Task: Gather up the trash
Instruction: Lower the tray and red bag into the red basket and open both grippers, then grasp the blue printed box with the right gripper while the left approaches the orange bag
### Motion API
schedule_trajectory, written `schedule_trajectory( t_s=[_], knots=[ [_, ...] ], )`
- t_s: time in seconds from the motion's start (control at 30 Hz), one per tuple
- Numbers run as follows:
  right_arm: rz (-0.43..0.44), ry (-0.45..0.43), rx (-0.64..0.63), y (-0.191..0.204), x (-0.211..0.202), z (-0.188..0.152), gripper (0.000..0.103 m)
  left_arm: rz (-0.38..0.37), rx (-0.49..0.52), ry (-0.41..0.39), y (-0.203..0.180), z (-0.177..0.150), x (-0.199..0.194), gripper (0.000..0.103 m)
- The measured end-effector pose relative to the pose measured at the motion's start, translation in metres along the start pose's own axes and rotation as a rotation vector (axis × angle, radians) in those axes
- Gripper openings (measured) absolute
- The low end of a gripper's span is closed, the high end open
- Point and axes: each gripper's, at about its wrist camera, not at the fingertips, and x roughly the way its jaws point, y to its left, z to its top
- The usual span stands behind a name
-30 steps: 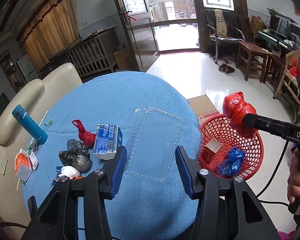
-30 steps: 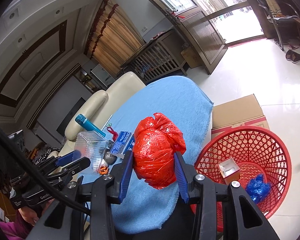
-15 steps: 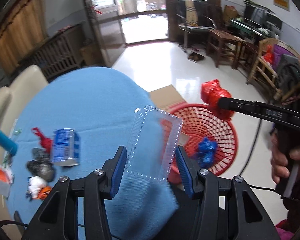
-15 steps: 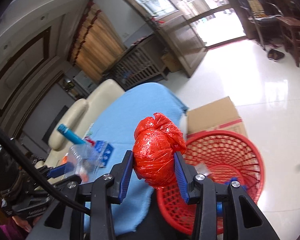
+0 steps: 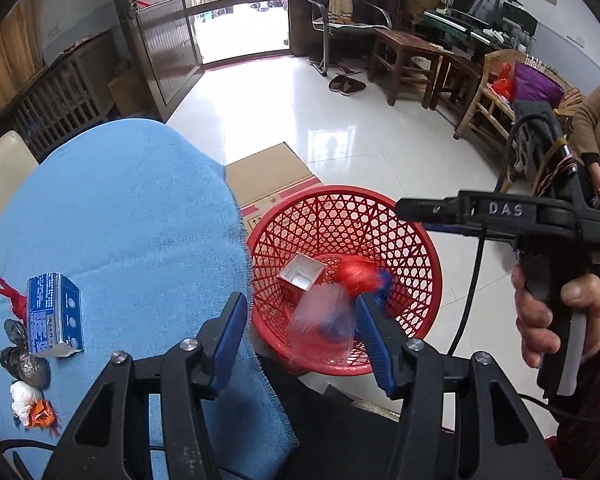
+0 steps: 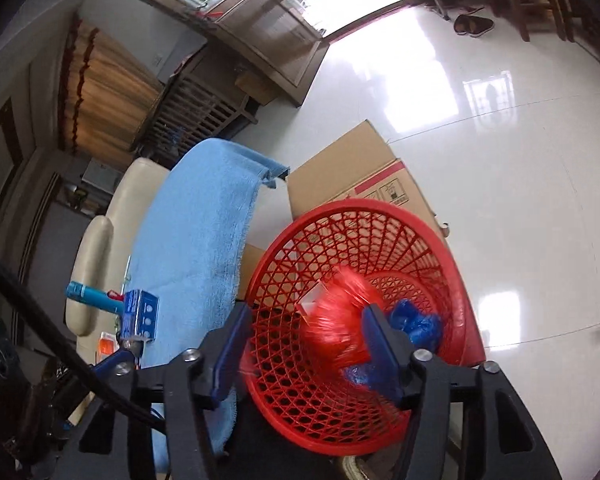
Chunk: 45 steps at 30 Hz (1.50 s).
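Red bag (image 6: 340, 312) and clear tray (image 5: 324, 320) both blur mid-fall inside the red basket (image 5: 412, 224) — our right gripper (image 6: 306, 344) has just been opening and the left gripper (image 5: 300, 332) has eased wider, neither pad pressing anything. Risk, we judge: the light tray catches the rim and tips out. On the blue cloth (image 5: 120, 220) we count one carton (image 5: 54, 314) and roughly four small wads.

Black left gripper (image 5: 300, 328) with blue-padded jaws (silver screws), black cable.
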Motion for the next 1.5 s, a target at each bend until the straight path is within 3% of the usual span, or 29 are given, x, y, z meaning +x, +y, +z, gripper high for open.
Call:
schedule_trajectory(
  t_s=[0.17, 0.43, 0.83, 1.17, 1.23, 1.37, 1.5],
  knots=[
    [0.016, -0.046, -0.020, 0.009, -0.012, -0.001, 0.063, 0.017, -0.031, -0.008, 0.014, -0.016, -0.012, 0.058],
    [0.041, -0.029, -0.100, 0.044, -0.004, -0.011, 0.063, 0.135, -0.118, -0.085, 0.053, -0.070, -0.052, 0.058],
    [0.056, 0.082, -0.258, 0.118, 0.030, -0.048, 0.063, 0.258, -0.413, -0.158, 0.143, -0.158, -0.099, 0.059],
    [0.109, 0.222, -0.405, 0.230, 0.092, -0.069, 0.063, 0.393, -0.621, -0.184, 0.220, -0.235, -0.129, 0.059],
    [0.122, 0.244, -0.423, 0.258, 0.110, -0.070, 0.069, 0.407, -0.657, -0.199, 0.233, -0.244, -0.136, 0.059],
    [0.111, 0.284, -0.436, 0.306, 0.151, -0.074, 0.071, 0.418, -0.708, -0.217, 0.252, -0.252, -0.146, 0.064],
    [0.058, 0.320, -0.387, 0.335, 0.196, -0.075, 0.072, 0.418, -0.698, -0.228, 0.266, -0.247, -0.145, 0.065]
  ],
)
